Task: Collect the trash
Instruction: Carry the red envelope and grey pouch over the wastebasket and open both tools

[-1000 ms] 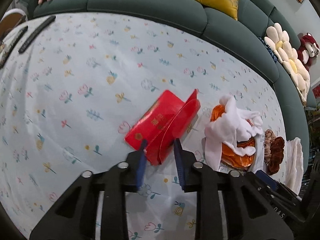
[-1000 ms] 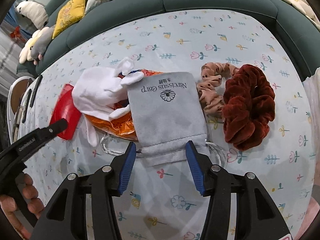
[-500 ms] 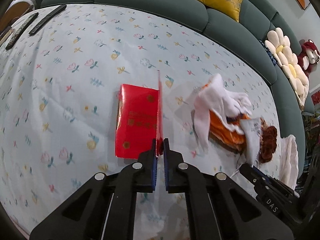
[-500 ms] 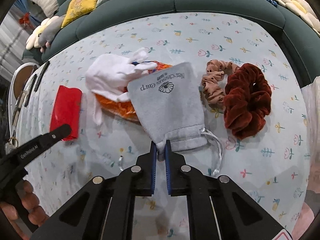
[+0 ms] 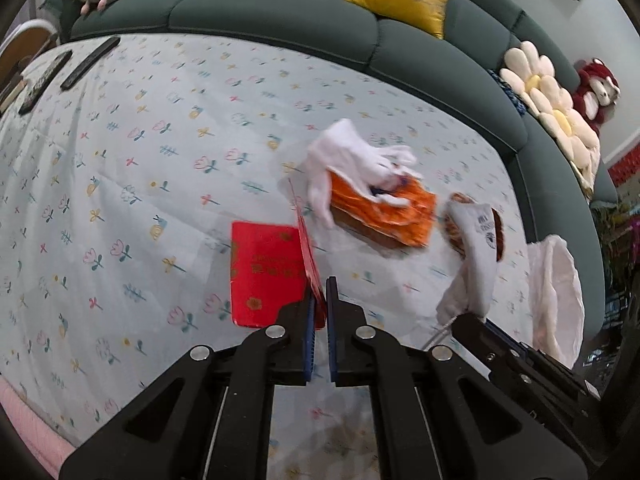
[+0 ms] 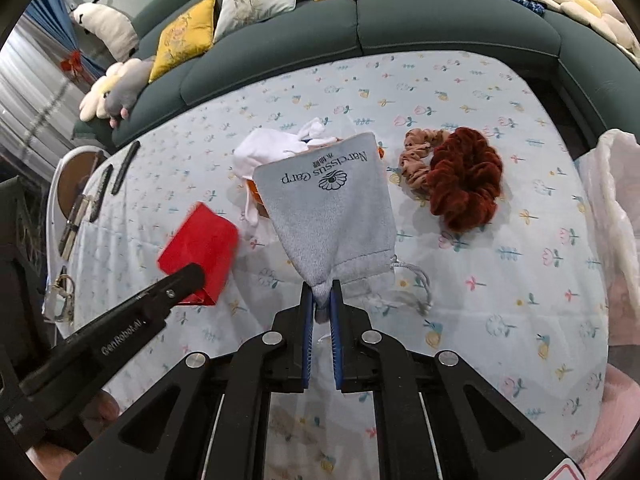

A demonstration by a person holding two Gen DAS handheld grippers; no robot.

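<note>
My left gripper [image 5: 319,300] is shut on the flap of a red envelope [image 5: 266,270] and holds it lifted above the flowered tablecloth; the envelope also shows in the right wrist view [image 6: 200,248]. My right gripper [image 6: 321,304] is shut on the drawstring end of a grey "Narcissus Garp" pouch [image 6: 332,204], lifted off the cloth; the pouch hangs at the right in the left wrist view [image 5: 476,260]. A white glove [image 5: 352,160] lies on an orange wrapper [image 5: 384,208] on the table.
Two scrunchies, tan [image 6: 416,156] and dark red [image 6: 464,176], lie right of the pouch. A white plastic bag [image 5: 556,288] sits at the table's right edge. Remotes [image 5: 90,62] lie far left. A green sofa [image 5: 280,12] with cushions curves behind the table.
Both grippers have lifted their loads: the red envelope and the grey pouch are now off the cloth and higher. The pouch uncovered the glove and orange wrapper.
</note>
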